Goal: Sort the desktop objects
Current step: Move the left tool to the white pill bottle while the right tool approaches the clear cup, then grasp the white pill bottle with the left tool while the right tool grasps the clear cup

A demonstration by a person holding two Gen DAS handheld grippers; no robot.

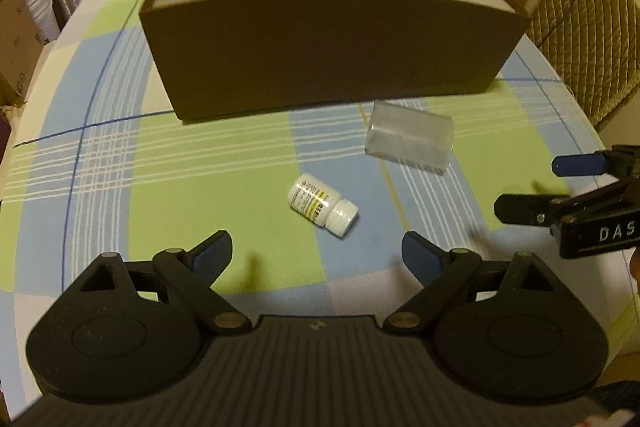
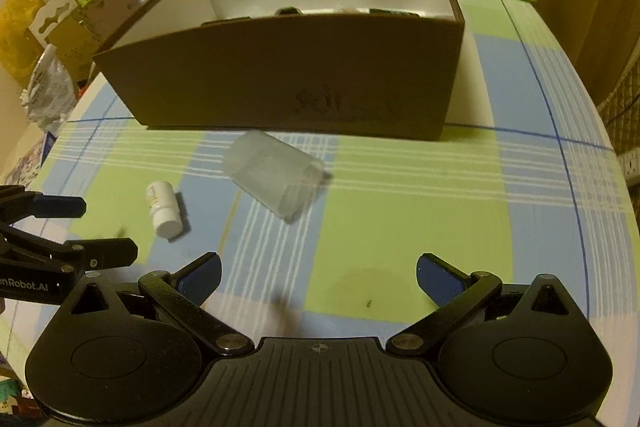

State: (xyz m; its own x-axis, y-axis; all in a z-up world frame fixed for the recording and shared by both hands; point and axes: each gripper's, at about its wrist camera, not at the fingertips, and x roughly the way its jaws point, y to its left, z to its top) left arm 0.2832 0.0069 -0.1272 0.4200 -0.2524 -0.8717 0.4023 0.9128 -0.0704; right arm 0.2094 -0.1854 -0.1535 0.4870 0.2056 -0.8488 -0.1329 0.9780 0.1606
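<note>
While both grippers gape empty, faint lettering, perhaps a logo, on the brown box [image 2: 304, 83] only in the right view

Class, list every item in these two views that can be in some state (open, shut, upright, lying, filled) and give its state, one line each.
Left tool: open, holding nothing.
Right tool: open, holding nothing.
Pill bottle: lying on its side, cap on.
Clear cup: lying on its side, looks empty.
Brown box: lid off, a few things inside, too hidden to name.
</note>
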